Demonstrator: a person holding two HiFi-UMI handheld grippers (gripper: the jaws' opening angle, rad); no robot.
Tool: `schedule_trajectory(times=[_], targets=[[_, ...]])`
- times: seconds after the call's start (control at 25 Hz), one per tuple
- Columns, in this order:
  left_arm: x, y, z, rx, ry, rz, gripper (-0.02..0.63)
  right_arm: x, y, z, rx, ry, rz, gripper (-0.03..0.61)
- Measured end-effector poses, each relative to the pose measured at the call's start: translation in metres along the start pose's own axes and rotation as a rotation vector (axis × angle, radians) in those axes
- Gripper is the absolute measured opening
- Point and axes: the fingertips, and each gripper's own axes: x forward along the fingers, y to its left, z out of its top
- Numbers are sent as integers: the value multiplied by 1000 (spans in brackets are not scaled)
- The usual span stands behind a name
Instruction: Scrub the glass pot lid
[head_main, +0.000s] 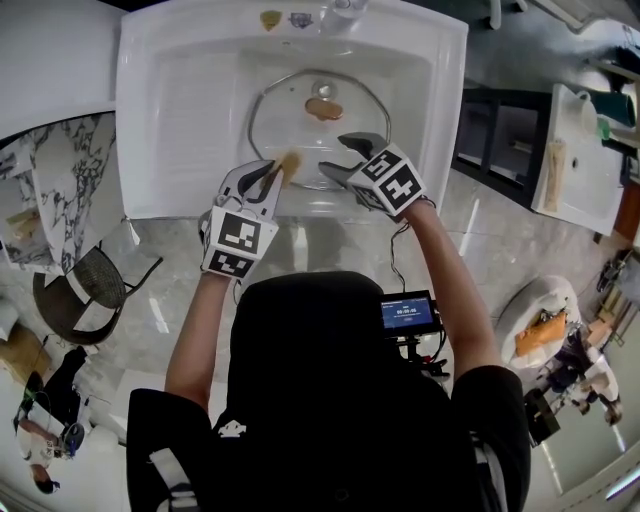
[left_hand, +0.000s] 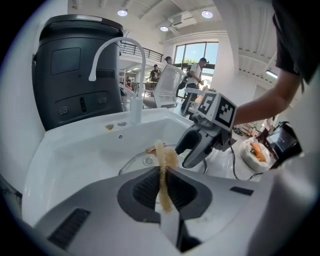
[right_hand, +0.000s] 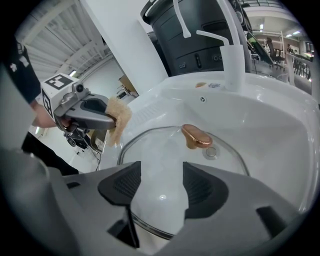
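The glass pot lid (head_main: 300, 135) lies flat in the white sink (head_main: 170, 120), its copper handle (head_main: 323, 107) on top. My left gripper (head_main: 276, 172) is shut on a tan scrub sponge (head_main: 290, 160) held just off the lid's near-left rim. In the left gripper view the sponge (left_hand: 165, 159) stands upright, pinched between the jaws. My right gripper (head_main: 339, 160) is open at the lid's near rim. In the right gripper view the lid (right_hand: 165, 150) and its rim lie in the gap of that gripper (right_hand: 159, 189), touching neither pad as far as I can see.
A white faucet (left_hand: 120, 47) rises at the sink's back edge, with a big black container (left_hand: 70, 75) behind it. A small drain fitting (right_hand: 211, 152) shows beside the lid handle (right_hand: 196, 136). A wire chair (head_main: 88, 292) stands on the floor at the left.
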Motion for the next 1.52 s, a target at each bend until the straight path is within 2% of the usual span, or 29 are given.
schedule_trajectory(times=[0.36, 1.0, 1.16, 1.52], targets=[[27, -2, -5, 95, 78, -71, 21, 1, 0, 0, -4, 8, 12, 239], [56, -1, -24, 233, 221, -99, 21, -1, 2, 2, 4, 1, 23, 231], [63, 3, -22, 220, 225, -110, 21, -2, 2, 3, 2, 6, 27, 225], [78, 17, -16, 200, 229, -80, 21, -2, 0, 3, 3, 19, 37, 213]])
